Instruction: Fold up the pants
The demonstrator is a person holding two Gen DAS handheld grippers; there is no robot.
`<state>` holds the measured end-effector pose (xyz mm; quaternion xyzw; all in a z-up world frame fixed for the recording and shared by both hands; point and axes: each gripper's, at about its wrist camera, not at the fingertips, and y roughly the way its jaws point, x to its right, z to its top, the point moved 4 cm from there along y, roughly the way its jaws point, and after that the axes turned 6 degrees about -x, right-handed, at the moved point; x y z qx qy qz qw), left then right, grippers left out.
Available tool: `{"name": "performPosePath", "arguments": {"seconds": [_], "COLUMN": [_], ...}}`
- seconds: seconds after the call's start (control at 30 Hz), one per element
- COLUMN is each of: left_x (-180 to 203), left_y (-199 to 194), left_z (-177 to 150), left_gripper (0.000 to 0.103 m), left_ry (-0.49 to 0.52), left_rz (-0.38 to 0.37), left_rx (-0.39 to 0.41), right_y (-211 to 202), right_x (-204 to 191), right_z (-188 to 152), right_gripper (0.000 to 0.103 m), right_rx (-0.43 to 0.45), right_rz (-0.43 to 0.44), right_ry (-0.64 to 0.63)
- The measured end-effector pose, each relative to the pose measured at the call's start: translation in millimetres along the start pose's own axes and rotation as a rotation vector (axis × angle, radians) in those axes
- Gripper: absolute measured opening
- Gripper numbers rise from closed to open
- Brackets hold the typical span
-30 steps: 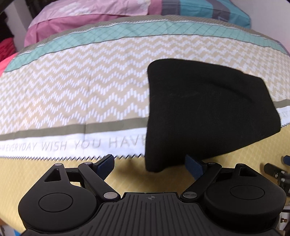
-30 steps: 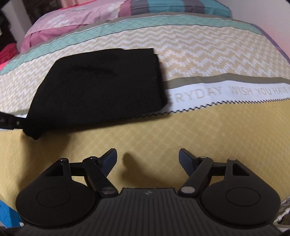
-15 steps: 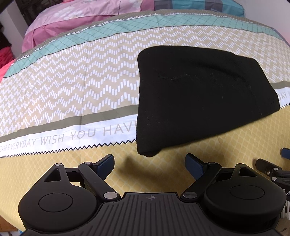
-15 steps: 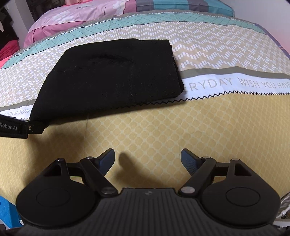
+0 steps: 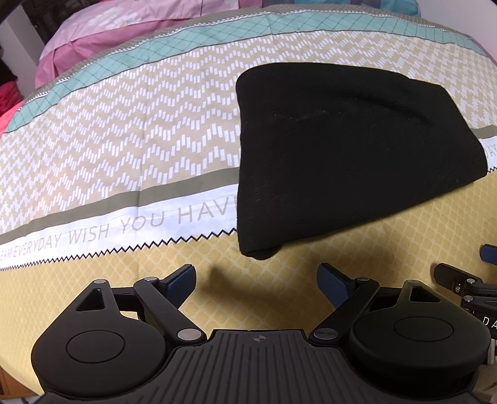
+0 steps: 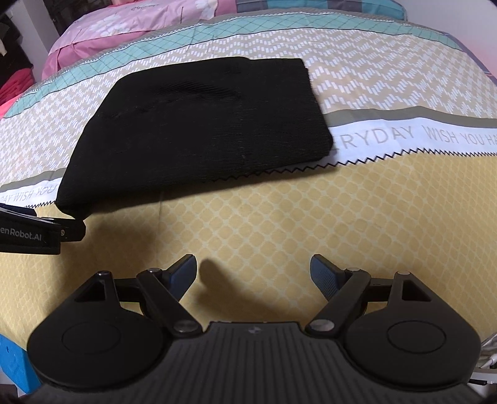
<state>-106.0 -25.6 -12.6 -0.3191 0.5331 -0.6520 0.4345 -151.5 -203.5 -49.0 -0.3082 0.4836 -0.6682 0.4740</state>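
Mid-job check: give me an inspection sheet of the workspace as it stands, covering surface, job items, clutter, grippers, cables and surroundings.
Surface: patterned bedspread with yellow, zigzag and teal bands and a white strip of printed lettering.
Job's things: black pants folded into a compact block, lying flat on the bedspread, touched by neither gripper.
Clutter: nothing seen on the bedspread.
Grippers: left gripper open and empty, just short of the pants' near corner; right gripper open and empty, over the bare yellow band.
Cables: thin white cord at the right wrist view's lower right edge; its path is hidden.
Surroundings: pink bedding at the far end; red fabric at far left.
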Motion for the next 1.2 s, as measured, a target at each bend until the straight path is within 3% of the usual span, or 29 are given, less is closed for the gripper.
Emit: {"name": "performPosePath", "arguments": {"seconds": [1.2], "left_x": [5.8], "left_y": [9.5], "left_z": [2.1], "left_gripper": [0.103], "left_ry": [0.002], "left_rz": [-0.014], "left_rx": [-0.029], "right_y": [9.6], "right_x": [-5.7], "right_z": [11.8], "right_gripper": [0.087], "right_rx": [-0.023], "right_rz": [0.011], "right_ry": [-0.037]}}
